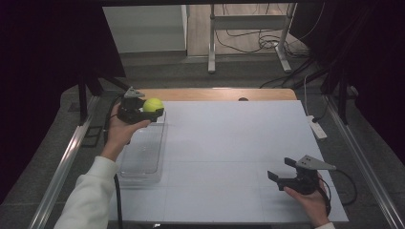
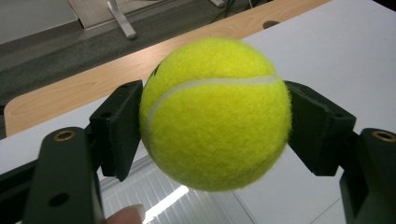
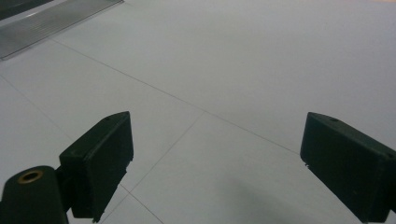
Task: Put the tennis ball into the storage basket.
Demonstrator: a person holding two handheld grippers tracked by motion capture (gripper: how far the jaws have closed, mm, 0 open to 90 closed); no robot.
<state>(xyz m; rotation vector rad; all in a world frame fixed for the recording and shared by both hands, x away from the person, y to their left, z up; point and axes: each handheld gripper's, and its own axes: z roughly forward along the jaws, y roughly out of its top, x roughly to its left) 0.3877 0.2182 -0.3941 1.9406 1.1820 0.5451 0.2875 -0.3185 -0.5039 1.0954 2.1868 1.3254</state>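
high view | left tool point(image 1: 154, 112) grips tennis ball point(image 1: 153, 104) above clear bin point(image 1: 142, 152)

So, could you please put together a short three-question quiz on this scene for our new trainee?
1. True or false: the left tool is shut on the fuzzy yellow-green tennis ball.
2. What lies under the ball? A) clear plastic rectangular bin B) metal bowl C) wooden box
3. Fill in: the right tool hovers with its jaws ____ over the white table surface.

Key: 1 true; 2 A; 3 open, holding nothing.
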